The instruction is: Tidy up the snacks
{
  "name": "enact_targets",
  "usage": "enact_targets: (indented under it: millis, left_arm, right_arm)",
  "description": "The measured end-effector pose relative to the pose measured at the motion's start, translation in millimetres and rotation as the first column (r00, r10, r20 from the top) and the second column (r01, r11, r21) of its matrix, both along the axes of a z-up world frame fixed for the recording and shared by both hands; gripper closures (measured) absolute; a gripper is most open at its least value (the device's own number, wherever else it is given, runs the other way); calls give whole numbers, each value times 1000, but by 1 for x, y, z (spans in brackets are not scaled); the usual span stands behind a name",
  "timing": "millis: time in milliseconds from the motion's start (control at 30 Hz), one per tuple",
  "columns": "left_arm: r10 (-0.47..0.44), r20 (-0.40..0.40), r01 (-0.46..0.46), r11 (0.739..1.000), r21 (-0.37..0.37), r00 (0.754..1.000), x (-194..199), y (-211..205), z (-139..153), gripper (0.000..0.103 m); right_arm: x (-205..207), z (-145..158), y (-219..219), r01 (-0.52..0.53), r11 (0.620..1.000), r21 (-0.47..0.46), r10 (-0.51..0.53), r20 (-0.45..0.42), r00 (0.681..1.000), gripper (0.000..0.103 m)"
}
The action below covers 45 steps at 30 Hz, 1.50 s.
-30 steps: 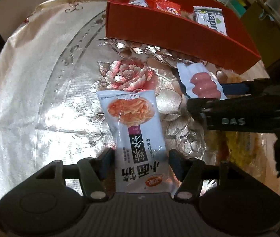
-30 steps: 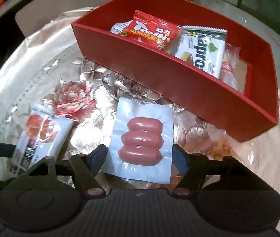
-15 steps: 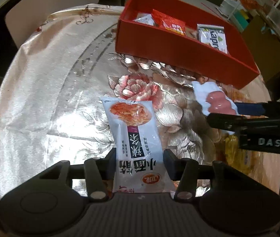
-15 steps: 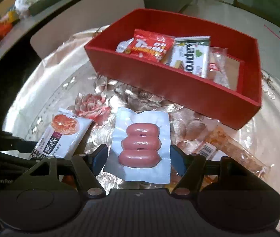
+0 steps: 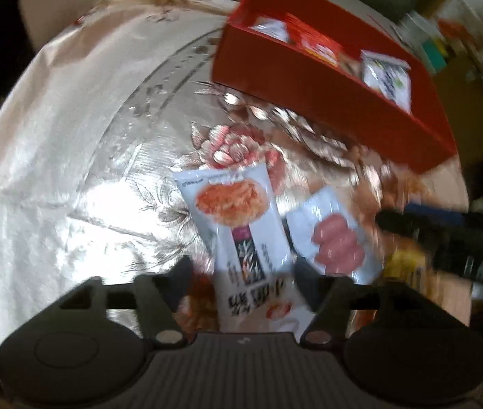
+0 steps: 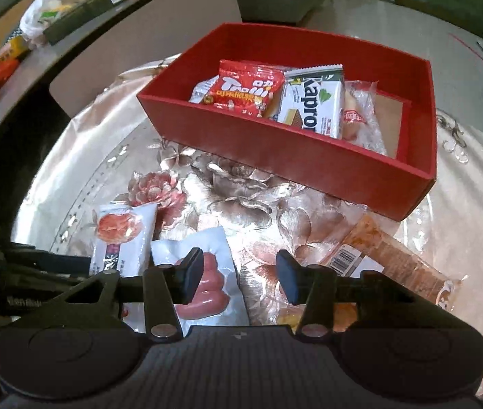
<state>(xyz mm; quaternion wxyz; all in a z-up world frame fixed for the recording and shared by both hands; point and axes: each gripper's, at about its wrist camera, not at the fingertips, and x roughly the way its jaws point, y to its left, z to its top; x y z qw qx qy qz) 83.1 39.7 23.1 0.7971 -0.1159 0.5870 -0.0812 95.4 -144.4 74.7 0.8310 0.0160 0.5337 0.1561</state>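
Jaws of the L gripper [image 5: 243,272] are opening. The white noodle-snack pkt [image 5: 238,211] sits between them, but a gap shows on the L side, so no clamp. Half a sec ago both pads pinched it, so it looks let go, and it's now tilted toward 11 o'clock. That view is blurred, so I can't tell if the R pad still brushes it.

R gripper [image 6: 239,267] jaws are closing on nothing but tablecloth [image 6: 81,156]. The sausage pkt [image 6: 207,286] was centred between them a sec ago. Now it lies off at 8 o'clock, under the L finger and touching the white pkt's edge.

My read for the task: neither pkt is secured, so both grabs need redoing before anything goes to the red box [image 6: 289,167] at 12-1 o'clock. An orange-brown pkt w/ barcode [image 6: 388,259] also waits on the cloth at 3-4 o'clock.

Writing:
- **Red bag in box** [image 6: 248,88]: "Trolli".
- **White wafer pkt** [image 6: 313,102]: "Kapro…", the rest cut off by the box wall.
- **White pkt**: large Chinese chars, too smeared to read.
- **Clear pkt beside the wafer**: small red label, illegible.
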Motion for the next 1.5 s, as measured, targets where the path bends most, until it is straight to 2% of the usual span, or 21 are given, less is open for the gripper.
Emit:
enact_targets:
  millis: [67,133,167,200,300,367,500,600,700,800,867,1000,1067,1233,1500]
  left_arm:
    - [21,-17,-21,1000,8,1000,3,-8,-9,30]
    - [-1,25,-1,996,90,1000,-3,-22,-7,36]
    - [-42,42,35,989,146,998,-7,-30,-6,43]
    - [-67,54,57,985,164,996,-10,-33,-4,60]
    - [-66,36,63,994,94,997,-12,-23,4,70]
    - [-47,46,42,995,96,998,-13,-12,12,72]
    - [3,89,-7,999,44,996,-14,11,32,72]
    - [36,99,-40,999,36,994,-13,24,35,72]
    - [48,81,-51,998,29,996,-12,32,32,72]
    - [47,68,-48,999,15,997,-12,39,31,72]
    - [51,65,-51,999,-4,997,-10,42,32,72]
    - [37,71,-33,998,-45,997,-9,45,39,72]
    - [30,77,-25,998,-65,997,-8,46,42,72]
    - [26,113,-14,994,-107,993,-6,46,54,72]
    - [14,180,5,994,-105,984,4,32,69,72]
  right_arm:
    - [0,-3,6,-25,1000,-9,25,-10,1000,41]
    - [-1,-6,14,-50,998,-35,50,-14,999,40]
    - [-2,-7,17,-62,996,-59,62,-10,998,38]
    - [-2,-8,17,-66,996,-64,65,-9,998,36]
    - [-2,-7,15,-70,996,-59,70,-4,998,34]
    - [-3,-6,18,-94,995,-43,94,-5,996,26]
    - [-8,-11,37,-171,983,-58,171,-15,985,26]
    - [-7,-22,50,-193,978,-80,190,-42,981,25]
    - [-7,-38,60,-204,969,-142,196,-68,978,22]
    - [-18,-46,70,-234,950,-209,232,-32,972,21]
    - [-21,-45,65,-209,958,-198,210,-18,978,28]
    - [-25,-40,52,-165,970,-176,159,-51,986,29]
    - [-30,-35,49,-144,976,-166,140,-37,989,29]
    - [-37,-11,45,-87,991,-98,90,30,996,29]
    - [-29,24,29,-23,999,-23,26,136,990,29]
